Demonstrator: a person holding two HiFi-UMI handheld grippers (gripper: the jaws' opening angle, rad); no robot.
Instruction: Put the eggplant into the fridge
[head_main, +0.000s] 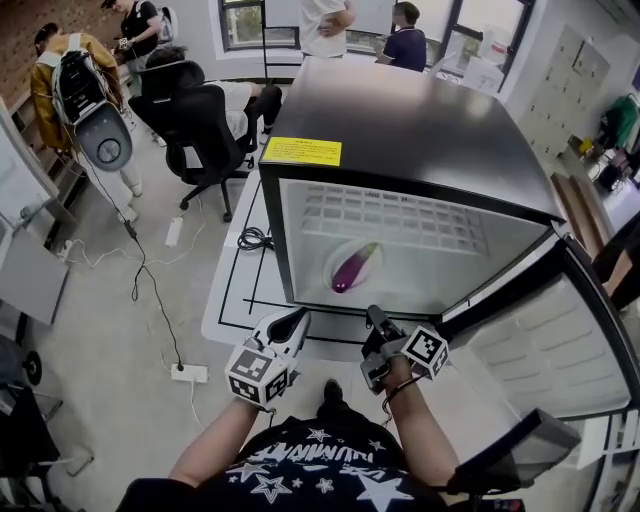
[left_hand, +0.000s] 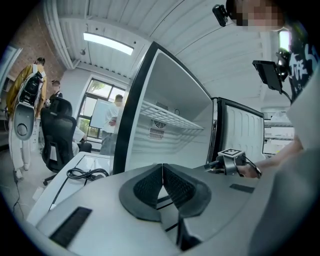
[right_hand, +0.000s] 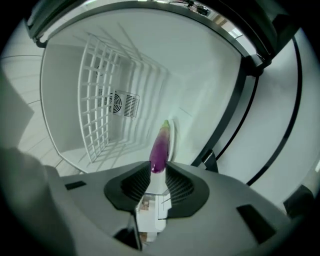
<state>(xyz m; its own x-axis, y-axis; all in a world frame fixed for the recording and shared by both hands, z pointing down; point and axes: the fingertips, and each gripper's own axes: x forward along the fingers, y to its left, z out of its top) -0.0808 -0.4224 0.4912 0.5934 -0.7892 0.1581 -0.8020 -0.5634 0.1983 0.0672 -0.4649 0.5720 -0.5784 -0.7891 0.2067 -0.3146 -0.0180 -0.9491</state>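
Eggplant (head_main: 355, 267) lies on the white floor inside the open fridge (head_main: 400, 120), below the wire shelf (head_main: 390, 215), its purple body slanted with the green stem end pointing deeper in. The fridge stands on a white tabletop (head_main: 225, 300), and its door (head_main: 550, 330) is swung out to the right. A yellow label (head_main: 301, 151) sits on the front edge of the black top.

The right hand-held gripper (head_main: 375, 320) is held just outside the fridge opening, pointing in at the eggplant. In the right gripper view the jaws of this hand-held gripper (right_hand: 159, 175) stand a narrow gap apart with nothing between the pads; the eggplant (right_hand: 161, 145) shows just beyond their tips, lying free of them, with the wire shelf (right_hand: 110, 100) off to the left.

The left hand-held gripper (head_main: 293, 322) is near the tabletop's front edge, beside the right one. Its own view shows the jaws (left_hand: 162, 172) pressed together and holding nothing, with the fridge (left_hand: 175, 95) ahead of them.

A black cable (head_main: 255, 238) lies coiled on the tabletop left of the fridge. A black office chair (head_main: 195, 120) stands farther back on the floor, and a power strip (head_main: 189, 373) lies on the floor to the left.
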